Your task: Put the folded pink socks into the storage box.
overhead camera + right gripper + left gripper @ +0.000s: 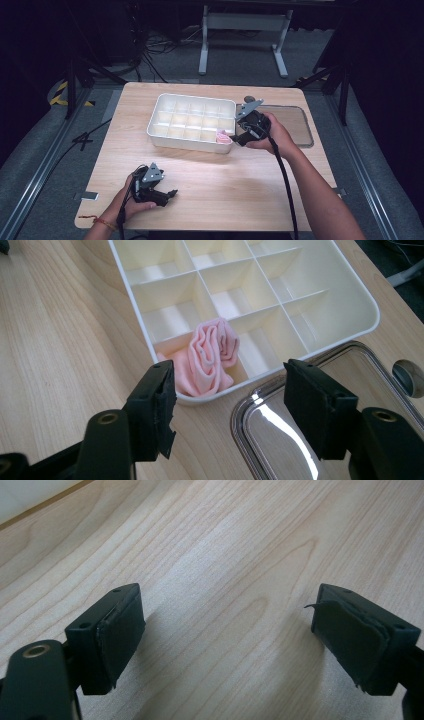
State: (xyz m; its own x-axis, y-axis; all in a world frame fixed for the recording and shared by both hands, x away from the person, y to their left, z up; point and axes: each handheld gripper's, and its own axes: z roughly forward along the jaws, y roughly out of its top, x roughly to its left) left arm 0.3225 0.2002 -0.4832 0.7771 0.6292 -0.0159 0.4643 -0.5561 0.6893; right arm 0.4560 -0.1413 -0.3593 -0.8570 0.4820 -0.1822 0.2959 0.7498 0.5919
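A white compartment tray [185,145] sits at the middle back of the wooden table. A rolled pink cloth [223,136] lies in its near right corner compartment. My right gripper [238,140] hovers just beside that corner, open, with nothing between its pads. In the right gripper view the pink cloth [210,357] lies in the tray [345,337] just beyond the jaws of the right gripper [230,400], apart from them. My left gripper [170,194] rests low near the table's front left, open and empty. In its own view the left gripper [227,640] has bare wood between its pads.
A clear lid [295,125] lies flat on the table to the right of the tray, and in the right gripper view the lid [280,435] lies under the right jaw. A round grommet hole [410,377] lies past it. The tray's other compartments hold nothing.
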